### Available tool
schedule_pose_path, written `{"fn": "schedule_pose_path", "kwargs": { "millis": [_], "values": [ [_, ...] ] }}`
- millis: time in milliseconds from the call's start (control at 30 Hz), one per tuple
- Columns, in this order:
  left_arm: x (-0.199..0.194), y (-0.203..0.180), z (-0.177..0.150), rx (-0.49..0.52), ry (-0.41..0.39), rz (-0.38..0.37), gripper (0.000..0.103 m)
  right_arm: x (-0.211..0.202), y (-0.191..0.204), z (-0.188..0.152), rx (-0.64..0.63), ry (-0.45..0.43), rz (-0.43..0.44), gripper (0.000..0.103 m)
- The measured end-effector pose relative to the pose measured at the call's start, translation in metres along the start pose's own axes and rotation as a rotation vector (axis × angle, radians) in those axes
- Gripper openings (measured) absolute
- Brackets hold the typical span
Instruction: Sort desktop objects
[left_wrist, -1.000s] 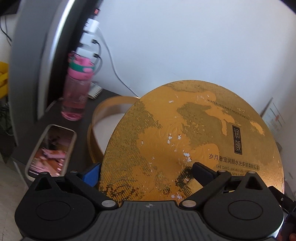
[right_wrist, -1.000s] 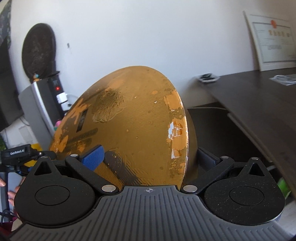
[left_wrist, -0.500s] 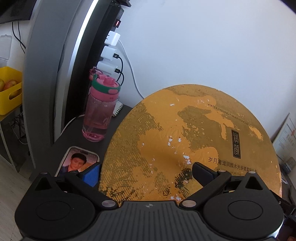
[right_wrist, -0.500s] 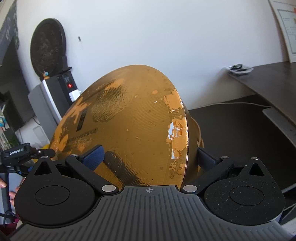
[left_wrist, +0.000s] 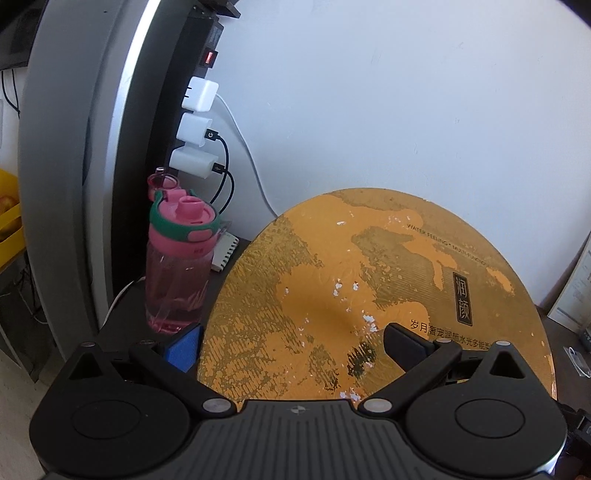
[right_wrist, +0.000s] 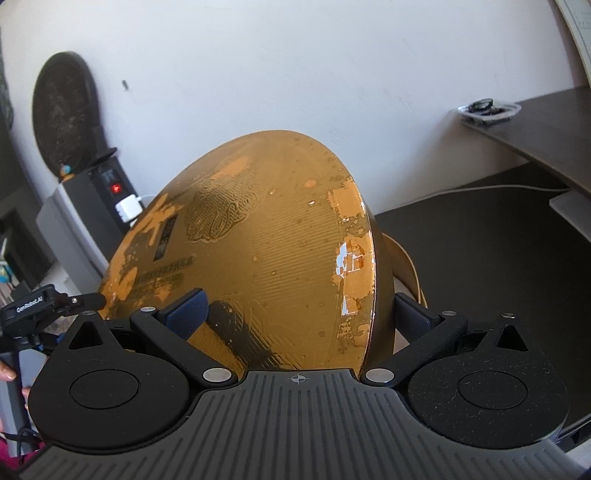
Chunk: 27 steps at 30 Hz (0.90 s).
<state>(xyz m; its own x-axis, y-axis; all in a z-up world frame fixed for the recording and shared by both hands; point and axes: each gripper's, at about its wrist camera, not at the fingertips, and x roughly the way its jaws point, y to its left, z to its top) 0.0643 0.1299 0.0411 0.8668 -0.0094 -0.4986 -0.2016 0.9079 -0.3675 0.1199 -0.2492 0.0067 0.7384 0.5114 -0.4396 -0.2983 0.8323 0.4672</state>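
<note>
Gripping gold lid edgewise: left tool, right tool both clamped.

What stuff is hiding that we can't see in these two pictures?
- Left wrist view: the gold round lid covers the desk behind it, so whatever lies there is hidden.
- Left wrist view: the paper is cut off by the right edge.
- Right wrist view: the lid hides most of the gold box base; its inside cannot be seen.
- Right wrist view: the small item in clear wrap is too small to name.
</note>
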Motion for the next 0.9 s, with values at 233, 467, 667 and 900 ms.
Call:
{"fn": "schedule_pose_path", "kwargs": {
  "millis": [233, 467, 667, 900],
  "values": [
    [0.019, -0.002, 0.001, 0.000, 0.030, 0.025, 0.101, 0.027, -0.013, 0.013, 0.045, 0.066, -0.005, 0.103],
    [0.041, -0.009, 0.009, 0.032, 0.057, 0.054, 0.101, 0.047, -0.022, 0.015, 0.095, 0.120, -0.026, 0.103],
    [0.059, -0.008, 0.010, 0.021, 0.093, 0.074, 0.101, 0.066, -0.029, 0.020, 0.126, 0.168, -0.040, 0.103],
    [0.066, -0.014, 0.009, 0.031, 0.108, 0.090, 0.101, 0.075, -0.035, 0.024, 0.134, 0.201, -0.053, 0.103]
  ]
}}
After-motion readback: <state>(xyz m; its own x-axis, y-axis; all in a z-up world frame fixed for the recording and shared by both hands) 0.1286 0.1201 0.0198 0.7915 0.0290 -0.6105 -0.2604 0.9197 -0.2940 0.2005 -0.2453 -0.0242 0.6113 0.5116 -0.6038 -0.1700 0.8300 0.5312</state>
